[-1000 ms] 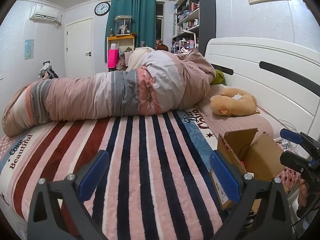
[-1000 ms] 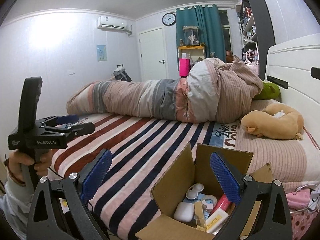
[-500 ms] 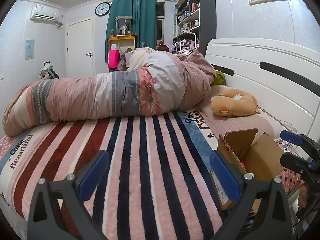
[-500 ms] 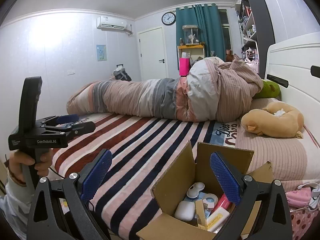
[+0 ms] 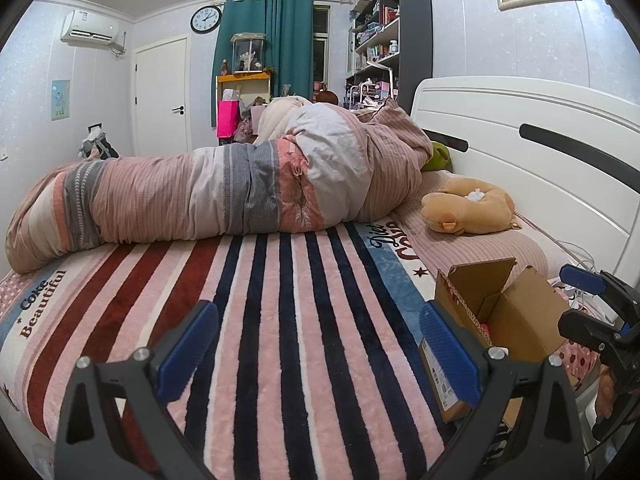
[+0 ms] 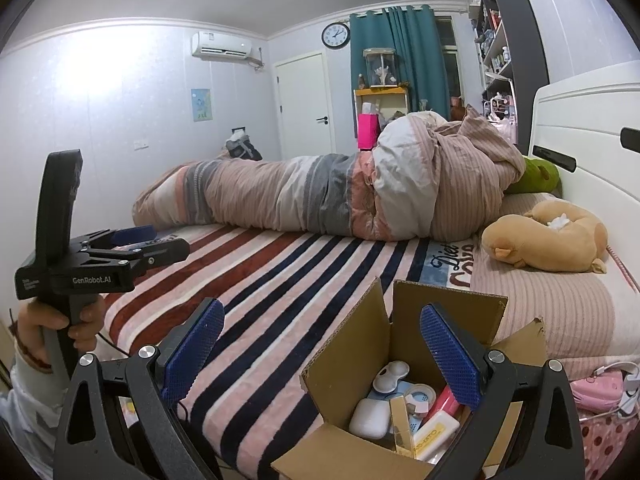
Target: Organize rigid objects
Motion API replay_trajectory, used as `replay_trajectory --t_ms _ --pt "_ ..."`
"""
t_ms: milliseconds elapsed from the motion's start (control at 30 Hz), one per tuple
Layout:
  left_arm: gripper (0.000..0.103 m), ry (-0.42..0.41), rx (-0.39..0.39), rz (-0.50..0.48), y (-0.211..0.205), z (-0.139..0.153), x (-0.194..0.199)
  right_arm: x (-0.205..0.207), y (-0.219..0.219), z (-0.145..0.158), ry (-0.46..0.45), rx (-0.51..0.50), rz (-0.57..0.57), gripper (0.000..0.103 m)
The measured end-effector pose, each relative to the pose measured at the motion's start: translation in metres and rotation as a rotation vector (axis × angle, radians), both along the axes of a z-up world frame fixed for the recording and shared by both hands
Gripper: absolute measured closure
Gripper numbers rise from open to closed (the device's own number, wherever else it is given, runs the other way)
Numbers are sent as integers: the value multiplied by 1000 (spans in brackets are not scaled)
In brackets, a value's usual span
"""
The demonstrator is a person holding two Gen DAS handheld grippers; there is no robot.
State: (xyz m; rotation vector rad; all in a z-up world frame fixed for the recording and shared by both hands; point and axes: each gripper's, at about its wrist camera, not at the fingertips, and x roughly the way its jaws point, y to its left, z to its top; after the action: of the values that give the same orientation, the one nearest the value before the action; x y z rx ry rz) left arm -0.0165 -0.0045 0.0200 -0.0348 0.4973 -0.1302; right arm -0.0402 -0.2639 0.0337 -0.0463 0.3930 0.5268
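An open cardboard box [image 6: 356,356] sits on the striped blanket near the bed's front edge; it also shows in the left wrist view [image 5: 516,316]. Inside lie a white earbud case [image 6: 370,418], a tape roll [image 6: 420,394], a white kidney-shaped case [image 6: 390,374], a yellow-white tube [image 6: 434,436] and a pink item [image 6: 440,398]. My right gripper [image 6: 320,354] is open and empty, just above and in front of the box. My left gripper [image 5: 318,356] is open and empty over bare blanket, left of the box.
A rolled quilt [image 5: 224,196] lies across the far side of the bed. A tan plush toy [image 5: 468,206] rests on the pillow by the white headboard [image 5: 520,148]. Pink items and cables [image 6: 600,386] sit right of the box.
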Motion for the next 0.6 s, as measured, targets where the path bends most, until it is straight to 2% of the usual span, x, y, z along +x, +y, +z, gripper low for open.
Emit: replay_trajectory --t_ms 600 --pt "3 -1 0 -3 2 0 1 -1 2 1 1 0 -4 4"
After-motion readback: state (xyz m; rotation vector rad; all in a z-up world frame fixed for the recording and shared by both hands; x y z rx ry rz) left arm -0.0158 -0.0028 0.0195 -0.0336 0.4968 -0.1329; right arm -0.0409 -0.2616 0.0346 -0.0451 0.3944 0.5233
